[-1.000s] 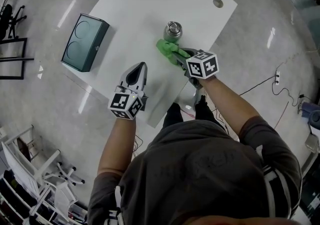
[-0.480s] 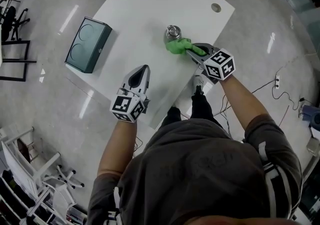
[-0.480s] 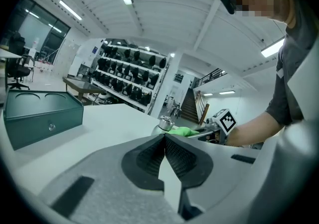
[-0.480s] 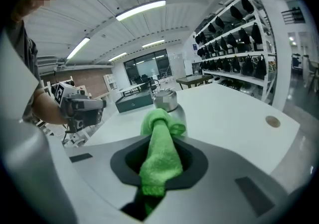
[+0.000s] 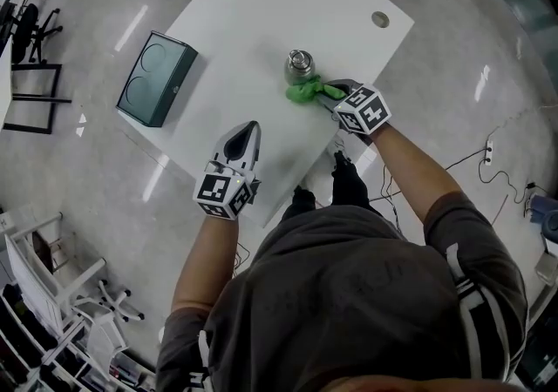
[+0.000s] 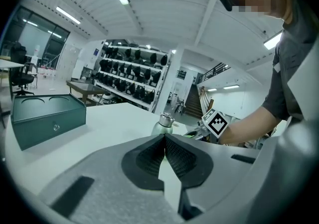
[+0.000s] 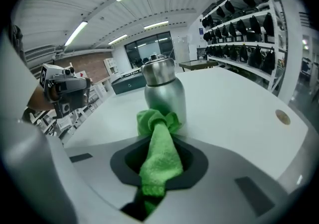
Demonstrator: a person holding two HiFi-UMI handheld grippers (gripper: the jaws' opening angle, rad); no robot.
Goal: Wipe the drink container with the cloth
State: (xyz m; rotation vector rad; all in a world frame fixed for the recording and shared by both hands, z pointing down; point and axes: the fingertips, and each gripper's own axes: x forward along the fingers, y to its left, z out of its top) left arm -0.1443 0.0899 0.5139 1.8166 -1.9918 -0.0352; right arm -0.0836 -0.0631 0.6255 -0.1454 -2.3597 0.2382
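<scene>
Since a second ago my right tongs (image 5: 324, 91) have swung the green cloth (image 5: 303, 91) round the steel flask (image 5: 299, 64), from its lower-left side to its lower right. My left tongs (image 5: 248, 129) have stayed at lower centre, jaws shut on nothing. The flask stands upright at upper centre of the white table (image 5: 253, 7), with nothing steadying it. My right jaws pinch the cloth, whose bunched end lies against the flask's lower body. I reckon a hard sideways rub could slide or topple the flask, and a snag could tug the cloth from my grip.
</scene>
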